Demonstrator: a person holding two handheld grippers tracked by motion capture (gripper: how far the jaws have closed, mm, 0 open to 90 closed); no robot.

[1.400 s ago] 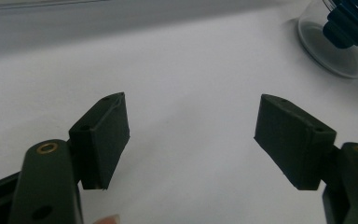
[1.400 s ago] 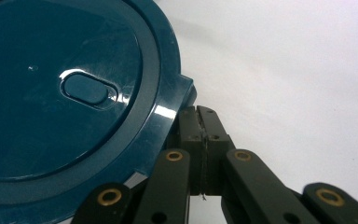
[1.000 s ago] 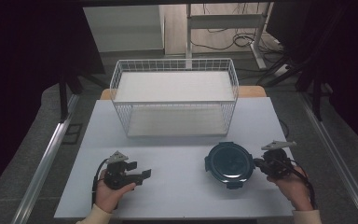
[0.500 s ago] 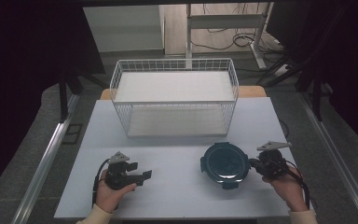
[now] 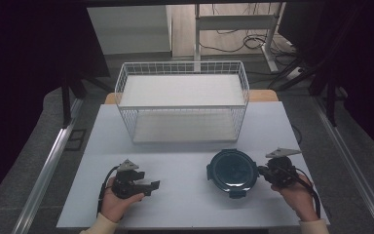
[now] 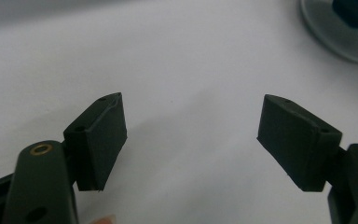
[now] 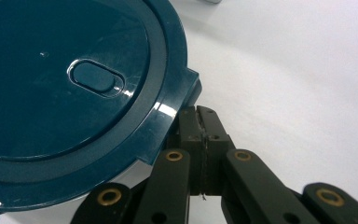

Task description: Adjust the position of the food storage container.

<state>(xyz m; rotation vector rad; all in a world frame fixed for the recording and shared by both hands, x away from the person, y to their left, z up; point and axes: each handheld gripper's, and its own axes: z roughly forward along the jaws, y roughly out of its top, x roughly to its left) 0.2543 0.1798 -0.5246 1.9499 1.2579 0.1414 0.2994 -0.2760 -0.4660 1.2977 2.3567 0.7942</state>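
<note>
Dark blue round lid [image 5: 232, 169] is lying flat on the white table [image 5: 185, 204], in front of the white wire basket [image 5: 182, 100], toward the right side. Right gripper [image 5: 262, 170] is being held at the lid's right edge; in the right gripper view its jaws are pressed fully together beside the rim [image 7: 168, 100], nothing seen between them. Left gripper [image 5: 153, 185] is being held low over bare table, well apart from the lid; its jaws have just been opening and are standing wide, empty [image 6: 191, 135].
</note>
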